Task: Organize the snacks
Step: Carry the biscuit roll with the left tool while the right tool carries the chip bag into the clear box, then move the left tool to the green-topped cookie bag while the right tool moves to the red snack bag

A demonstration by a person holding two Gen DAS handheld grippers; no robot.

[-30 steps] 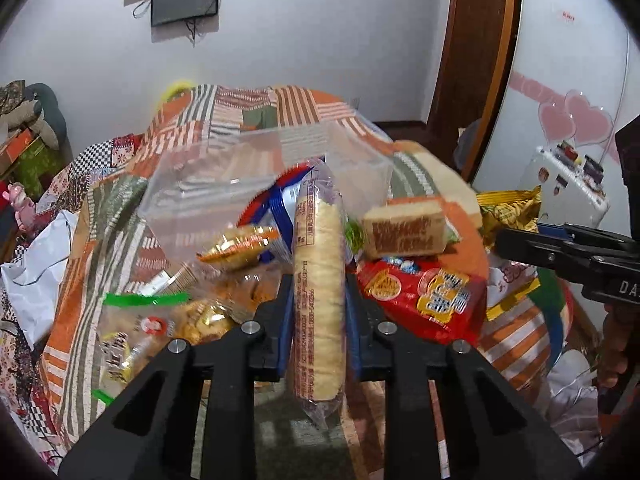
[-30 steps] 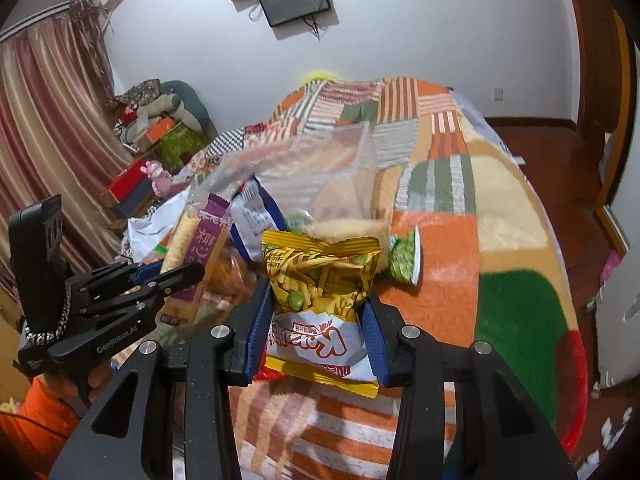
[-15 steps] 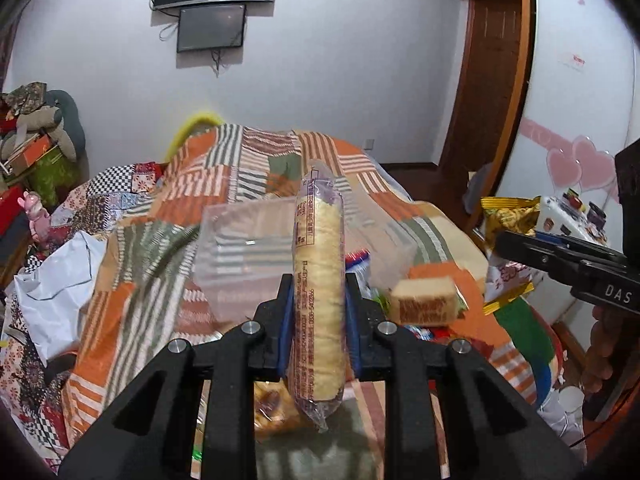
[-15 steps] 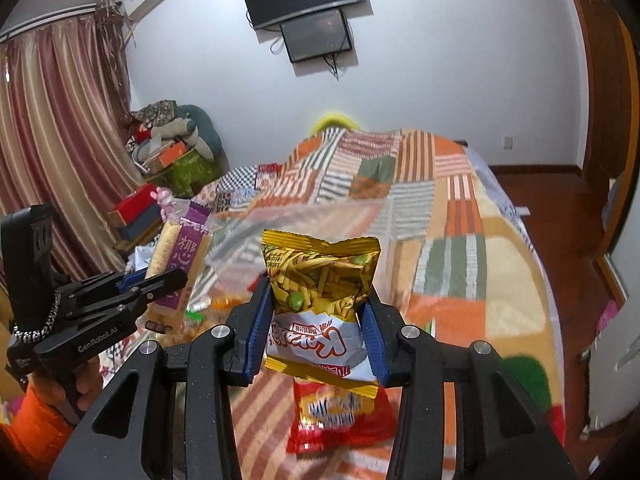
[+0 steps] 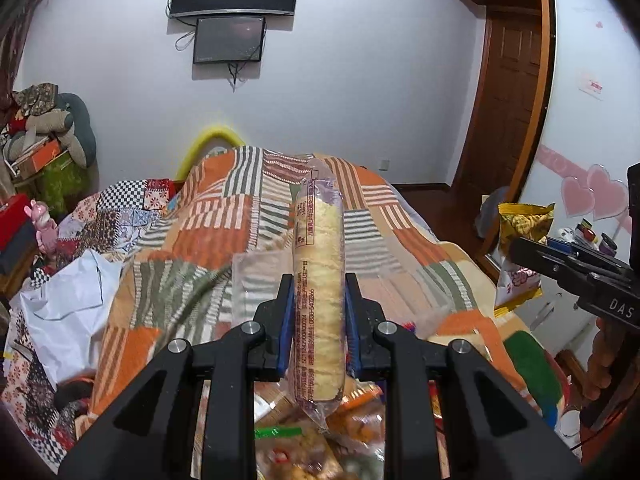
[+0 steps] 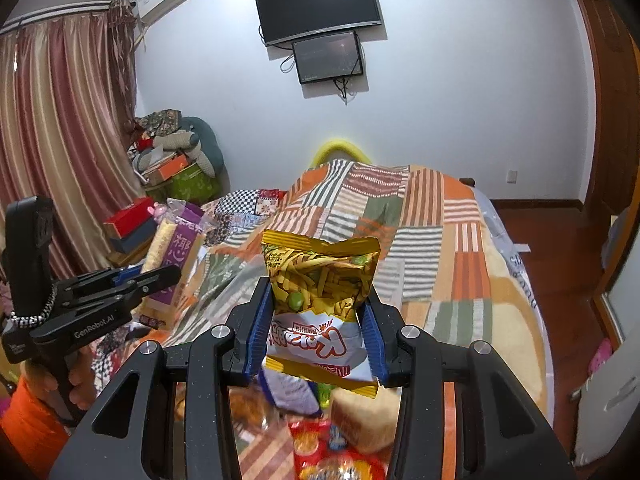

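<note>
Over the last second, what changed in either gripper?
Both grippers rose and tilted up: the snack pile and clear bin dropped low in each view. Nothing was grabbed or released. The left gripper still clamps the long roll cake pack; the right gripper still clamps the yellow chip bag.

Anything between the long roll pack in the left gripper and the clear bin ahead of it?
Nothing visible. The left gripper holds the roll pack above the clear bin; only the patchwork blanket lies around it.
</note>
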